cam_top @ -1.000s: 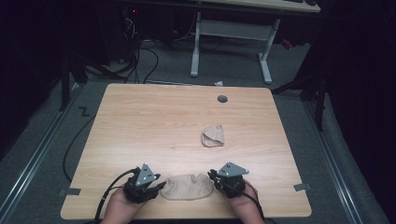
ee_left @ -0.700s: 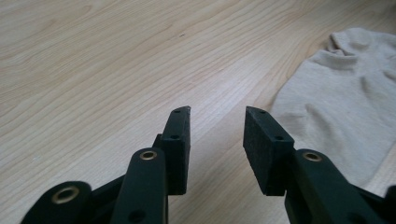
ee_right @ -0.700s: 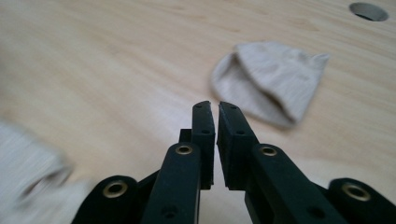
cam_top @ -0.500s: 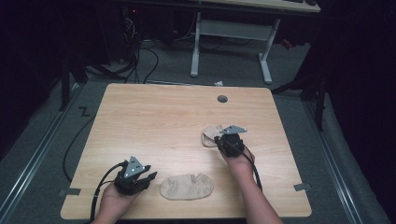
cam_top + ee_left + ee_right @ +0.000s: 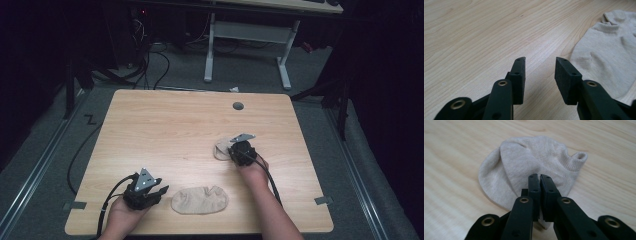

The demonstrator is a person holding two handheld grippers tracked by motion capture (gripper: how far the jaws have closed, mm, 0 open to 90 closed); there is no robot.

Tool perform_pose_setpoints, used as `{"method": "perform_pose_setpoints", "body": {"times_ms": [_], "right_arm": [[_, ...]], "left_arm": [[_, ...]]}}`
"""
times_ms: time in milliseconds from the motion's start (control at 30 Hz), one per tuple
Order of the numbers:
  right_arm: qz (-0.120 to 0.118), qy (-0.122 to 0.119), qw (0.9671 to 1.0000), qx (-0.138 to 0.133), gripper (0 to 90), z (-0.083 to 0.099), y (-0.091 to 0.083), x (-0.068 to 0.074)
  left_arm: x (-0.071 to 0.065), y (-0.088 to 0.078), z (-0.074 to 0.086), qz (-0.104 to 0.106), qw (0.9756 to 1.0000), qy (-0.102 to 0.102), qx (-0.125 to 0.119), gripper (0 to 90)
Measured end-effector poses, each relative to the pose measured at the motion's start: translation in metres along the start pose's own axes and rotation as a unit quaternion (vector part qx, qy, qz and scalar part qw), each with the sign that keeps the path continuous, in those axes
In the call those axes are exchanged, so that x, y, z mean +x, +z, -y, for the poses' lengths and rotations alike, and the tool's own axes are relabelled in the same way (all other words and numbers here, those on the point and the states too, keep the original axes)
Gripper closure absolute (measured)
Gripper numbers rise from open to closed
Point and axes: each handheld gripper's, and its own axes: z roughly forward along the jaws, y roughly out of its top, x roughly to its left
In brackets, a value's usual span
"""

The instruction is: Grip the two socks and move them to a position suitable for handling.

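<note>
Your left gripper point(image 5: 159, 192) sits low over the near left part of the table point(image 5: 165, 130), held in your left hand point(image 5: 125, 216). Jaws apart by a clear gap, nothing between them; in the left gripper view bare wood shows through the gap point(image 5: 540, 65). Flat sock point(image 5: 200, 200) lies just right of those jaws at the near edge, spread out, cuff end toward the right. In the left gripper view the same sock point(image 5: 609, 57) lies off the right jaw, close but apart from it.

Your right gripper point(image 5: 234, 151) is farther out, right of centre, held in your right hand point(image 5: 254, 172). It is down on the second sock point(image 5: 221, 148), a small bunched one. In the right gripper view the jaws point(image 5: 540, 180) are pressed together with only a thin seam between the pads, tips over the near edge of that sock point(image 5: 529, 162). Cloth runs under and around the tips; whether any is pinched in the seam you cannot tell from here. Sock is folded over itself, its ribbed cuff point(image 5: 577, 160) curled open at the right.

The two socks lie well apart. A grey grommet point(image 5: 238, 106) is set in the far part of the table. Cables point(image 5: 267, 175) trail back from both grippers along your forearms.
</note>
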Motion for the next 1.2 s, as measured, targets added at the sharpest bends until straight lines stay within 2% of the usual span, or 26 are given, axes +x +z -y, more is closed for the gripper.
{"method": "perform_pose_setpoints", "body": {"times_ms": [200,233,267,433,633,700,733,767,833,900,1033,1133,1200], "right_arm": [[-0.032,-0.022,0.9991,-0.017,86.9,0.016,-0.015,0.029],[-0.032,-0.022,0.9991,-0.017,86.9,0.016,-0.015,0.029],[-0.038,-0.024,0.9987,-0.022,86.9,0.023,-0.021,0.041],[-0.045,-0.049,0.9974,-0.027,86.5,0.033,-0.032,0.063],[-0.038,-0.05,0.9977,-0.027,79.8,0.033,-0.035,0.066],[-0.045,-0.047,0.9969,-0.043,73.8,0.027,-0.04,0.069],[-0.045,-0.047,0.9969,-0.043,73.8,0.027,-0.04,0.069],[-0.049,-0.053,0.9959,-0.054,68.4,0.02,-0.043,0.074],[-0.051,-0.063,0.9949,-0.059,63.6,0.014,-0.045,0.079],[-0.058,-0.063,0.9943,-0.063,60.6,0.01,-0.043,0.083],[-0.057,-0.072,0.9944,-0.053,57.4,0.004,-0.034,0.089],[-0.045,-0.081,0.9947,-0.044,57.9,0.002,-0.029,0.091],[-0.046,-0.079,0.9952,-0.035,59.8,0.002,-0.024,0.089]], "left_arm": [[-0.002,0.001,0.0,0.003,1.0,0.002,0.003,60.0],[-0.002,0.001,0.0,0.003,1.0,0.002,0.003,60.0],[-0.002,0.002,-0.001,0.003,1.0,0.002,0.002,60.0],[-0.004,0.003,-0.001,0.004,0.9999,0.006,0.007,60.0],[-0.005,0.003,-0.002,0.004,0.9999,0.009,0.007,59.9],[-0.004,0.004,-0.002,0.003,0.9999,0.01,0.008,59.8],[-0.004,0.004,-0.002,0.003,0.9999,0.01,0.008,59.8],[-0.004,0.004,-0.002,0.003,0.9999,0.01,0.009,59.7],[-0.004,0.004,-0.002,0.003,0.9999,0.011,0.01,59.7],[-0.004,0.004,-0.002,0.002,0.9999,0.012,0.01,59.7],[-0.004,0.003,-0.002,0.002,0.9999,0.012,0.01,59.7],[-0.003,0.003,-0.001,0.003,0.9999,0.012,0.011,59.7],[-0.003,0.004,-0.001,0.003,0.9999,0.012,0.011,59.7]]}}
